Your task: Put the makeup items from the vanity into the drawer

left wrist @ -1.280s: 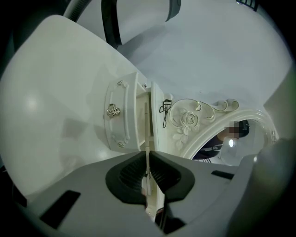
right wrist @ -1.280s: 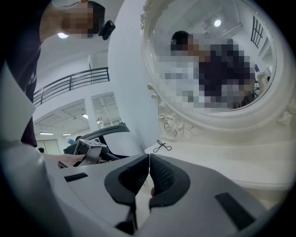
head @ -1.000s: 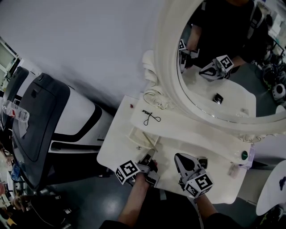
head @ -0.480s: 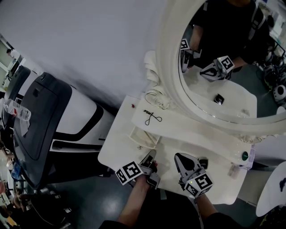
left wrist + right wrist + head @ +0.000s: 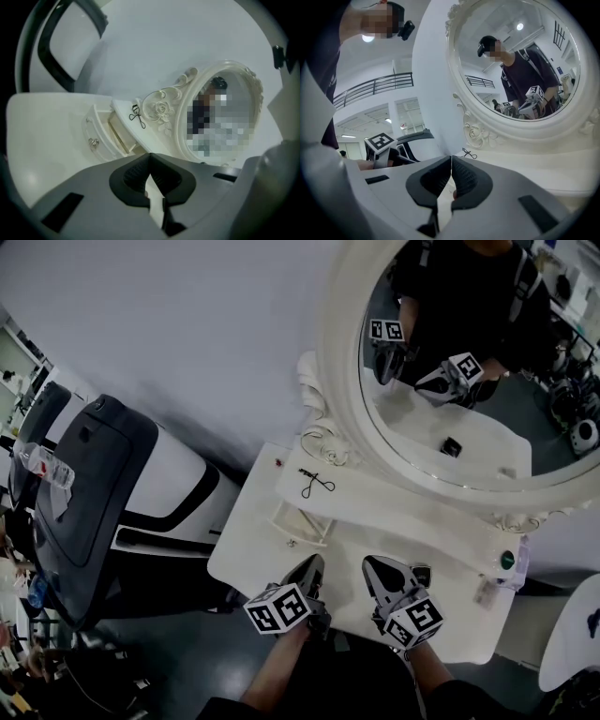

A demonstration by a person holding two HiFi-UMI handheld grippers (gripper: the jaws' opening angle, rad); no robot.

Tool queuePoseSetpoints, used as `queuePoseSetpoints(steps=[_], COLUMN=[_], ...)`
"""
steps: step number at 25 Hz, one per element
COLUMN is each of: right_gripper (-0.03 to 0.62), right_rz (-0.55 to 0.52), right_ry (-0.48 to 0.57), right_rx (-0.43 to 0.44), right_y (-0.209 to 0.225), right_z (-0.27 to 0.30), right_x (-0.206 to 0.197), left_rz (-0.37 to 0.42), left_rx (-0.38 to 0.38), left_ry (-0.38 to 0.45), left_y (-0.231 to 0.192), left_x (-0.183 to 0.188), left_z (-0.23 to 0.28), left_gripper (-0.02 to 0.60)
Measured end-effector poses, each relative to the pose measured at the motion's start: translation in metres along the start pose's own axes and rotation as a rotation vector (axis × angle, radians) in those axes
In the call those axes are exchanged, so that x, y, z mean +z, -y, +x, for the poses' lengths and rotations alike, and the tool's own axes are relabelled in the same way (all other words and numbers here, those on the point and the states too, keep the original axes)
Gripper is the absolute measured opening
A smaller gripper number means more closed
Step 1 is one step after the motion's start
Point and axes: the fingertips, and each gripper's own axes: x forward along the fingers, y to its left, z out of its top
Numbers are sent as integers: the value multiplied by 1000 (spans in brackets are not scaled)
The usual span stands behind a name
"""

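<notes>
On white vanity (image 5: 248, 542): eyelash curler (image 5: 317, 485) | behind: oval mirror (image 5: 342, 371)

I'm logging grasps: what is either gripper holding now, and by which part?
Nothing. The left gripper and the right gripper both have jaws closed together with nothing between them.

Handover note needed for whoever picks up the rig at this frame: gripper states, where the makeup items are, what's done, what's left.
Left gripper: shut, empty, over the vanity front edge.
Right gripper: shut, empty, beside it.
Drawer: pulled open, no item visible inside.
Eyelash curler: on the shelf below the mirror.
Small dark case: next to the right gripper.
Green-capped item and small tube: far right of the top.
Done: drawer open. Left: every item has yet to go in.
</notes>
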Motion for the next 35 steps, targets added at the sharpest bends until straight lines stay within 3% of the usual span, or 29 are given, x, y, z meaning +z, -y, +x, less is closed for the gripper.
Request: queuePoseSetpoints(steps=[5,13,25,35], right_gripper=[25,25,25,26], right_rz=[-10,-13,-12,76], right_ry=[32,73,104,47], right_rx=[-9,-51,-193,-375], right_y=[-10,-20,7,47], right_z=[-15,-36,-75,-118], right_x=[11,17,13,-18], left_rz=[352,682,792,887], left_rx=[17,-55,-173,-270], left_ry=[59,161,67,-45], left_y=[32,77,103,125], left_x=[5,1,-32,-80], left_z=[-20,-45,-16,17], left_gripper=[14,14,14,14])
